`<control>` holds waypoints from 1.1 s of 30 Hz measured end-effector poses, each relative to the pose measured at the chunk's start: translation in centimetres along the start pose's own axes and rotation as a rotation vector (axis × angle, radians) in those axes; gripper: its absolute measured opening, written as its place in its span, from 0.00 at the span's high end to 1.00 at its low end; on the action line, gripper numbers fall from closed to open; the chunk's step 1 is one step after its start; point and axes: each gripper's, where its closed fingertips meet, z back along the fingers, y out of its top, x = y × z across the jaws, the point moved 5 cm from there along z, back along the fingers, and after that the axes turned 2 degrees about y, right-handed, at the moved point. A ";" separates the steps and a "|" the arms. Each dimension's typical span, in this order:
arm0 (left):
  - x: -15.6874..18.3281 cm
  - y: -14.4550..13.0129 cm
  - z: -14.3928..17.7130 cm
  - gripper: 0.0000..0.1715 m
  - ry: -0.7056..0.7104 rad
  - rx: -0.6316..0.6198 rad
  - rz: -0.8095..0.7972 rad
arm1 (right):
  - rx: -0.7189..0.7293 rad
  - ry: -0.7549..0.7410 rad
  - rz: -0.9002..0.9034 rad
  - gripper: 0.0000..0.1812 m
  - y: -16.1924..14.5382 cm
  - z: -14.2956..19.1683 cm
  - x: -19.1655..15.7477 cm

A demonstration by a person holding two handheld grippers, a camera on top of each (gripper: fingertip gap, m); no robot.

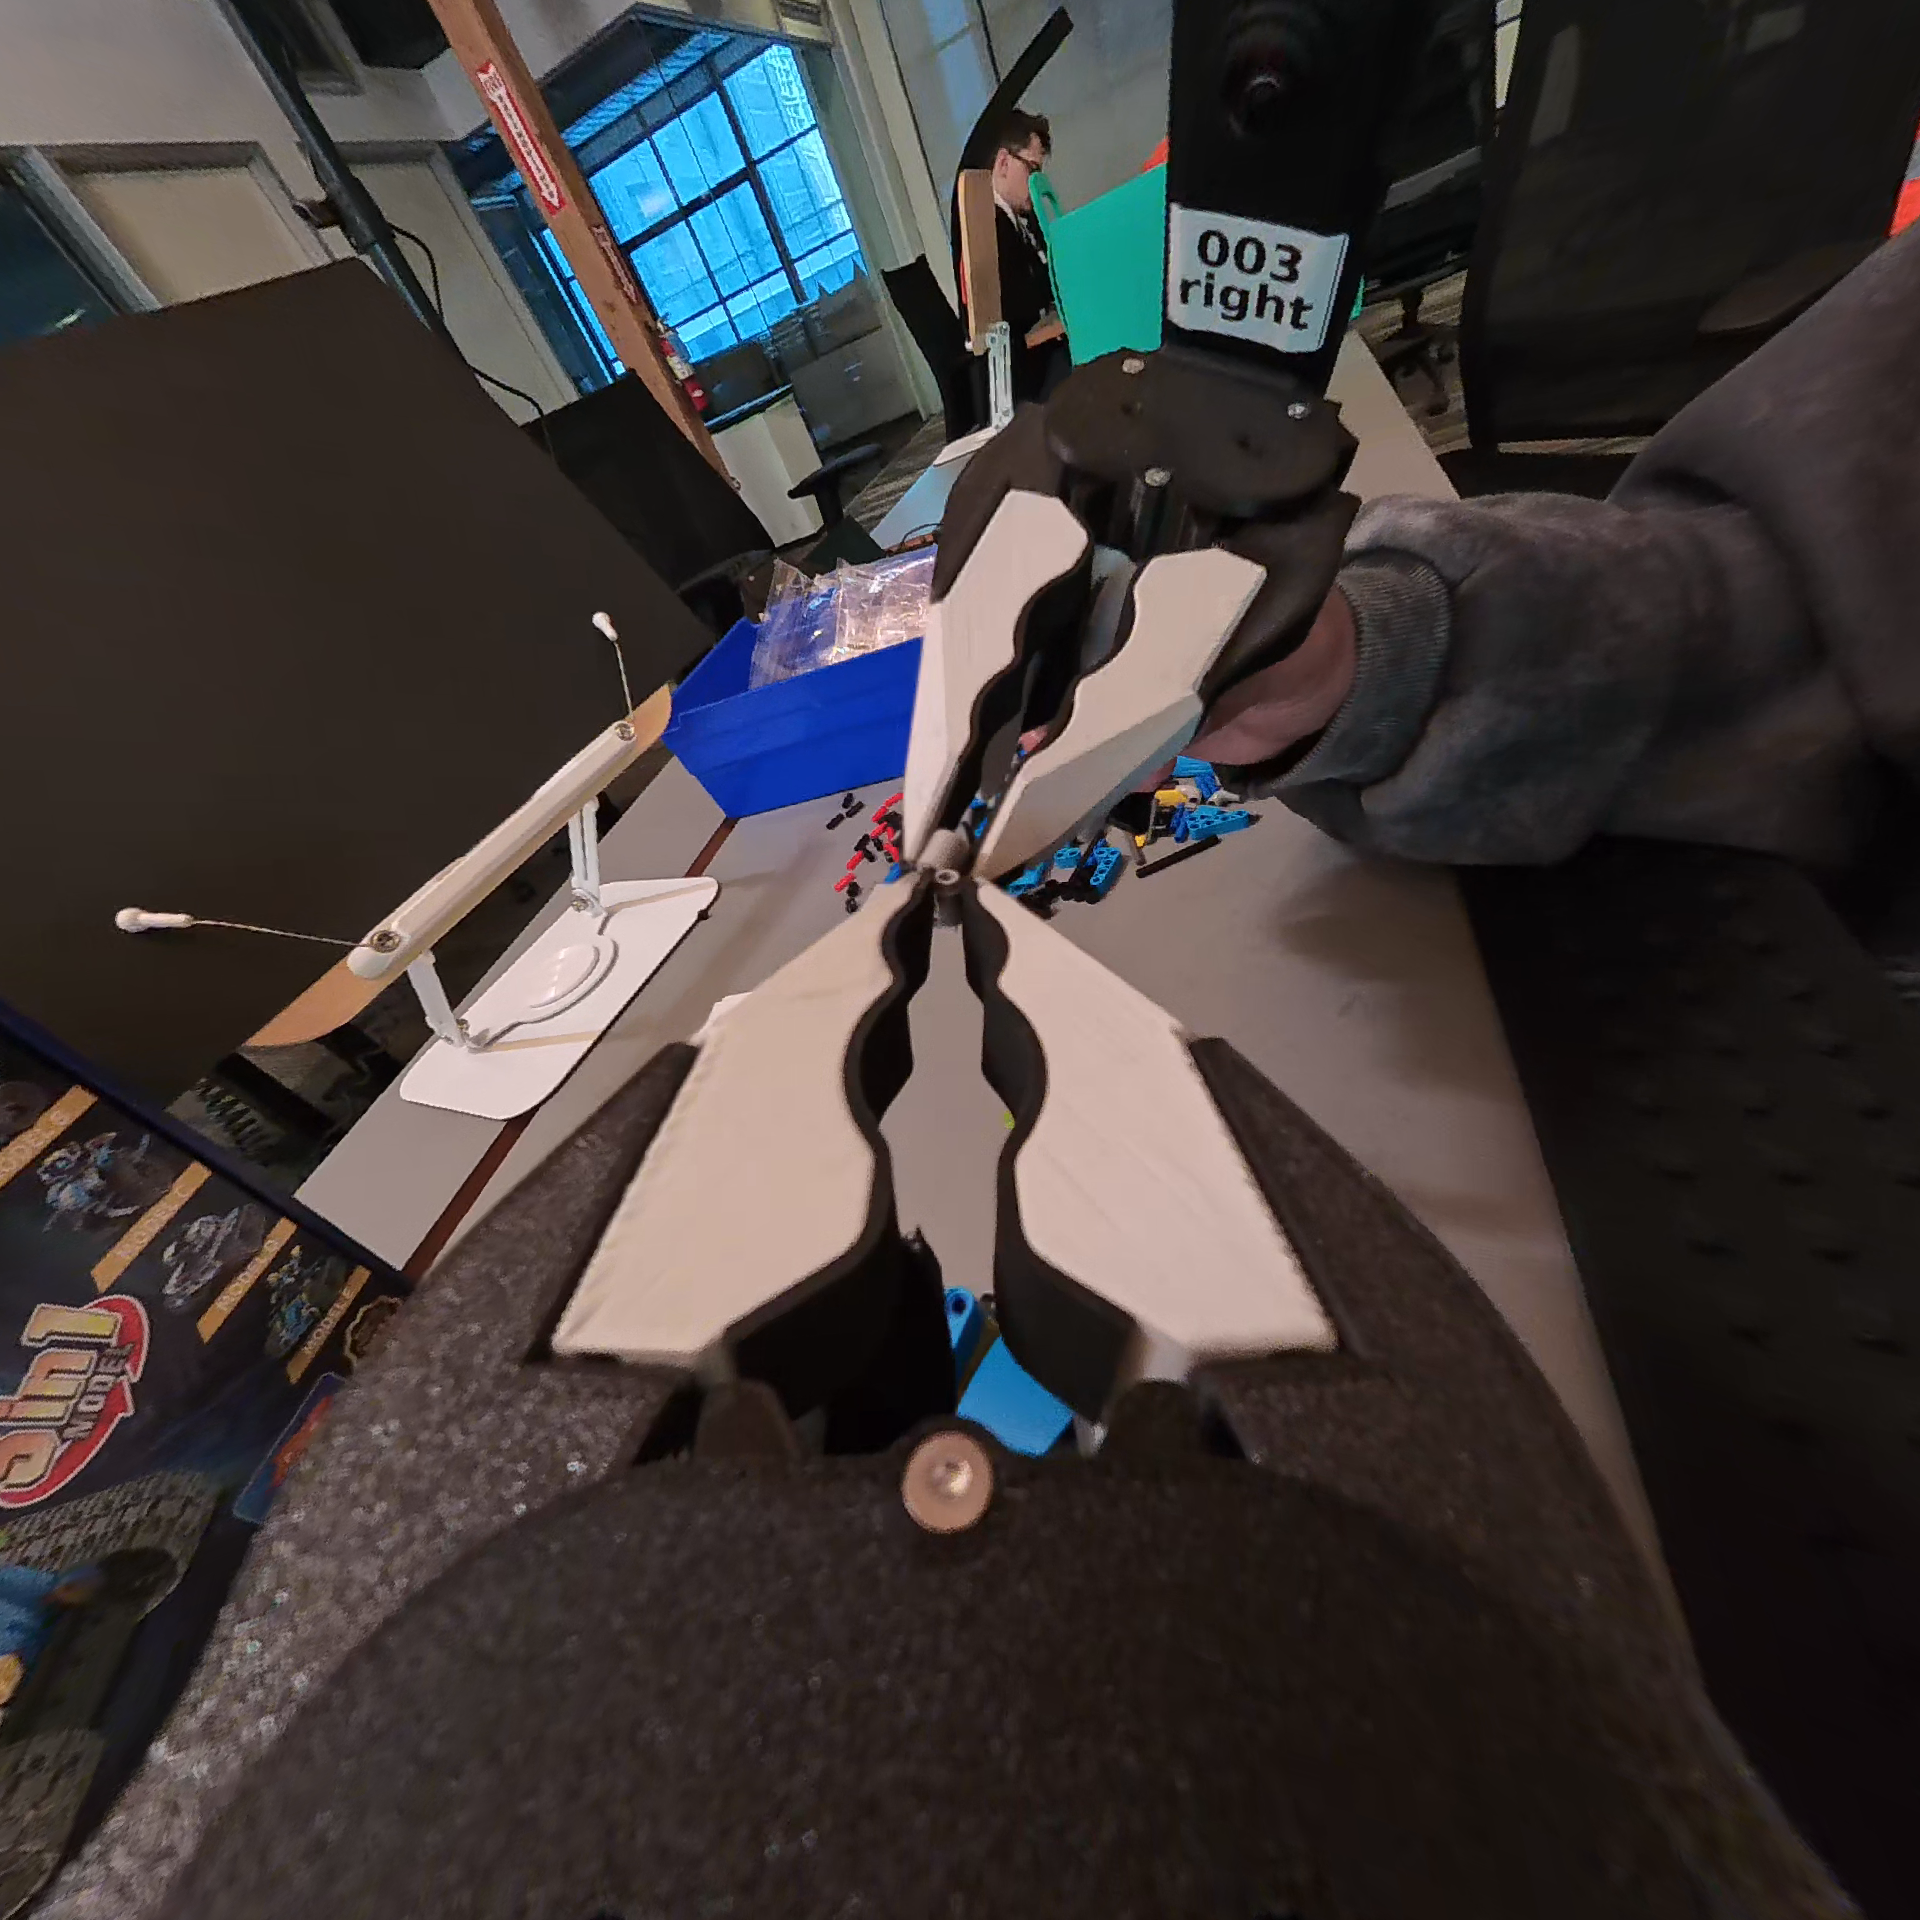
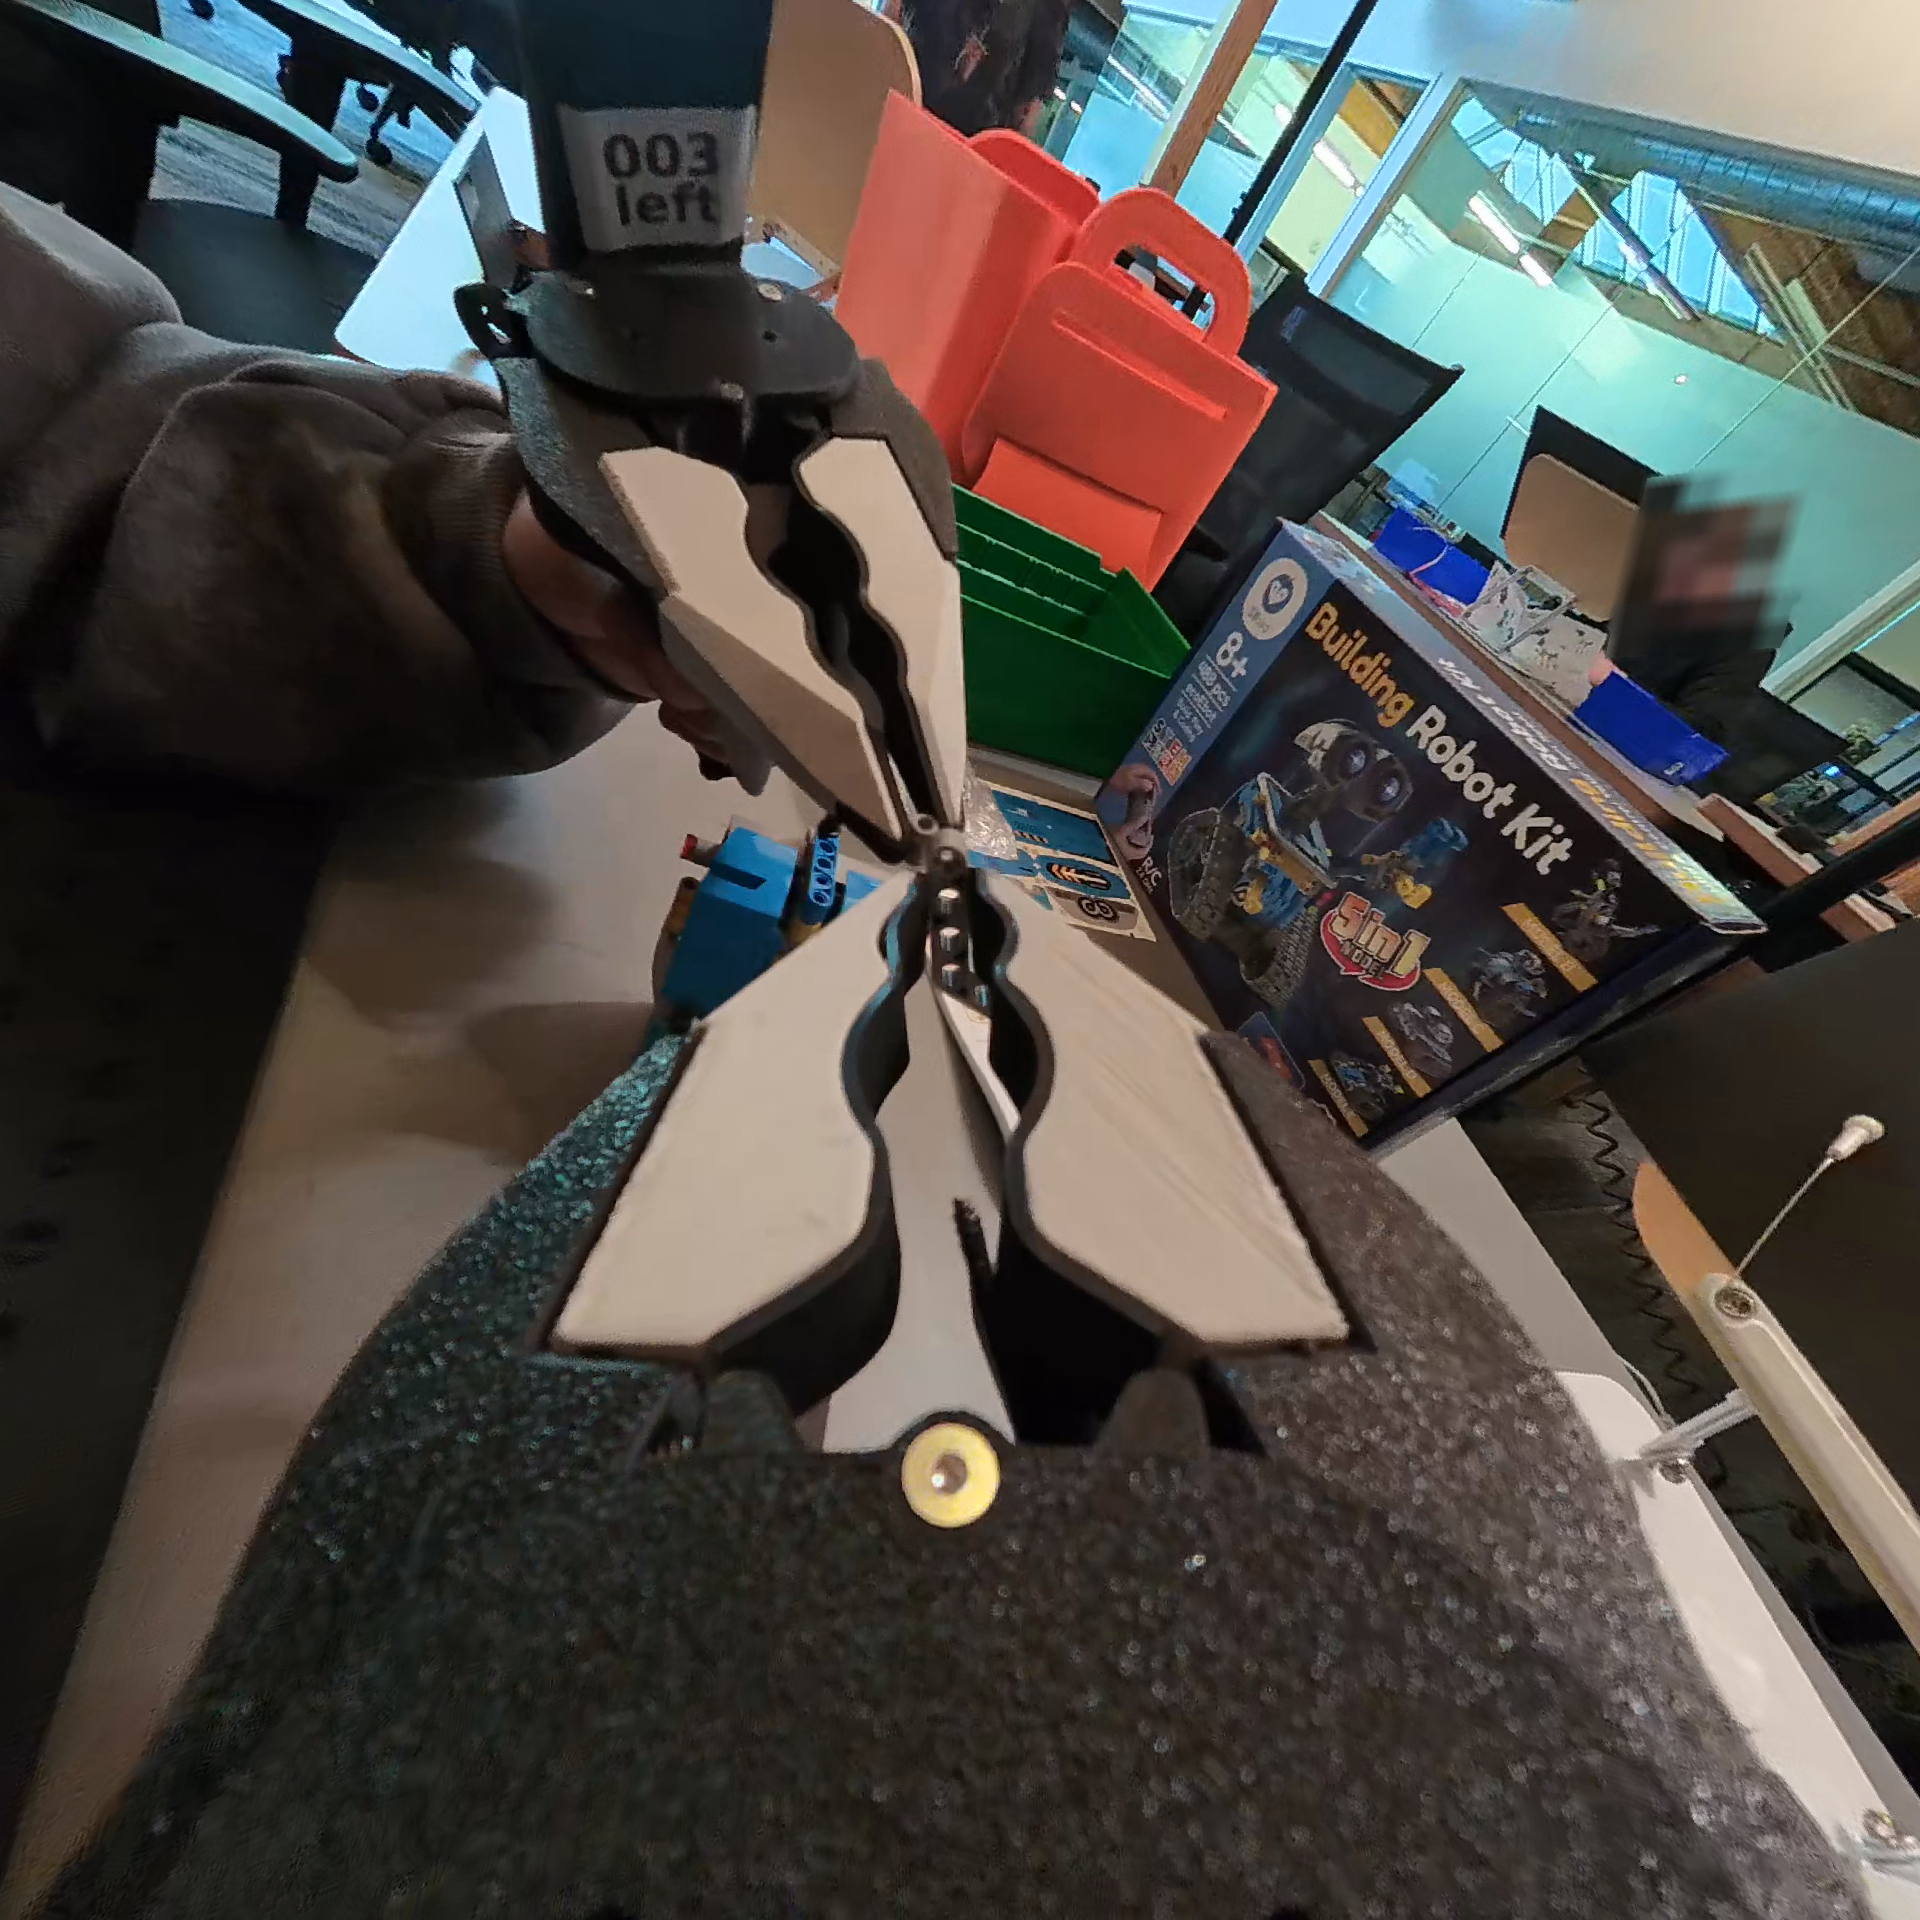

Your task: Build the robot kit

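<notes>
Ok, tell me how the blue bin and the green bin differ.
The blue bin holds clear plastic bags; the green bin shows only what look like green dividers inside. Loose small building parts lie beside the blue bin, while orange carrier bags stand right behind the green bin. Both are open-topped plastic bins.

Printed white label (image 1: 1247,281) on right gripper (image 1: 948,847), another label (image 2: 660,179) on left gripper (image 2: 930,826); lettering across dark toy box (image 2: 1455,894), red sign (image 1: 520,135) on wooden post (image 1: 634,312).
</notes>
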 end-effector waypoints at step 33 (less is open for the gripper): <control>-1.0 1.0 0.7 0.98 -0.156 0.231 0.447 | 0.147 -0.005 -0.027 0.96 1.4 0.2 -0.4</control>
